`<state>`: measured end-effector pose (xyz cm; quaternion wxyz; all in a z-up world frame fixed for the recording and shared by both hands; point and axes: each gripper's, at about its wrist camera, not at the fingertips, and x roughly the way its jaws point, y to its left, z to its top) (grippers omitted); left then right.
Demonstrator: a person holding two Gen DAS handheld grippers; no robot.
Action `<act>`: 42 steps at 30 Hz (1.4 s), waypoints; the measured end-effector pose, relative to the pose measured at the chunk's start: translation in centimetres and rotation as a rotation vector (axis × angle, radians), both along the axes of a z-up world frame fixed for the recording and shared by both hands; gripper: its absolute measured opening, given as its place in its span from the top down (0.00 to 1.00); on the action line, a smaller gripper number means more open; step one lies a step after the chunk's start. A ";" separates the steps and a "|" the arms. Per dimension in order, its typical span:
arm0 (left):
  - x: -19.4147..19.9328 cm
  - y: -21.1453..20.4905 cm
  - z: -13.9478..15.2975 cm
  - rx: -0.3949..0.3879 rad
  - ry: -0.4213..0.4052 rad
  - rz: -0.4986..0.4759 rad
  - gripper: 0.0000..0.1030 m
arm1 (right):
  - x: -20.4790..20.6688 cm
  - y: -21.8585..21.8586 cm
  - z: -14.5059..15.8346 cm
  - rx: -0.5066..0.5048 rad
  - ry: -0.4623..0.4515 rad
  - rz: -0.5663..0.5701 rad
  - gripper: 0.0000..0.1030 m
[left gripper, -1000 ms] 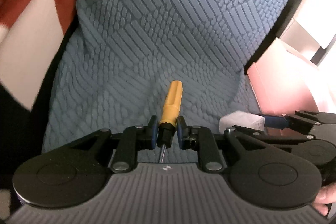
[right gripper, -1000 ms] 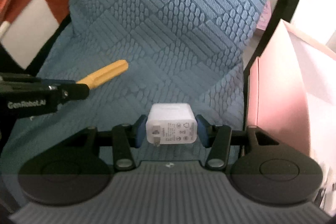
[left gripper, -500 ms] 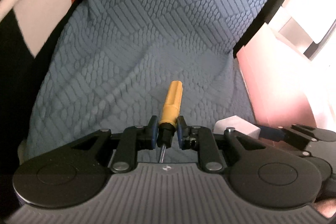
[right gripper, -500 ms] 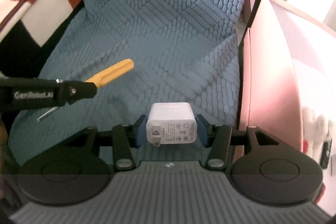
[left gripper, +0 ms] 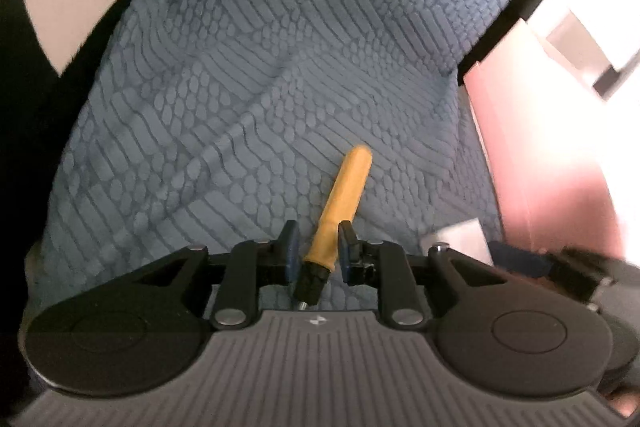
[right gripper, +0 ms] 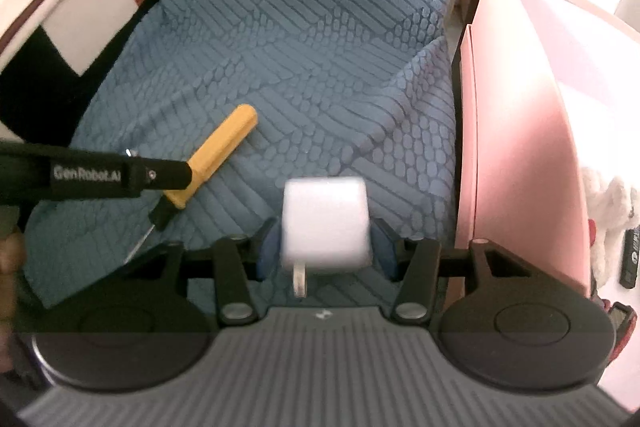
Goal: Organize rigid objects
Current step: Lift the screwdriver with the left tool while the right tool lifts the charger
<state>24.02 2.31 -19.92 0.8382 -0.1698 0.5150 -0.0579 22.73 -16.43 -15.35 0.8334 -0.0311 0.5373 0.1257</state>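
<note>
Left gripper [left gripper: 318,253]: fingers parted, gap visible on both sides of the yellow-handled screwdriver [left gripper: 344,203], which sits between them untouched, apparently resting on the blue textured cushion [left gripper: 240,87]. Its long axis runs forward and slightly right, handle end away, metal tip toward the gripper body. Right gripper [right gripper: 326,251]: fingers also parted around the white charger plug [right gripper: 325,223], small gaps either side; plug blurred, contact with cushion unclear. Pink box [right gripper: 520,147] lies just right of the right gripper, so that hand is nearer.
</note>
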 end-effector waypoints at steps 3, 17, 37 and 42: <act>0.7 0.8 0.2 -0.018 -0.005 0.013 0.67 | 0.6 0.0 -0.5 0.006 0.012 -0.018 0.47; 1.0 1.8 0.7 -0.033 -0.046 0.012 0.62 | 1.0 -0.5 -0.9 0.046 -0.001 -0.078 0.49; -0.1 -3.2 -1.1 0.165 -0.052 -0.145 0.75 | 1.2 0.3 -1.5 -0.030 -0.020 -0.051 0.49; 0.3 -2.8 -1.1 0.158 -0.061 -0.117 0.79 | 0.5 0.5 -1.6 -0.049 -0.044 -0.055 0.49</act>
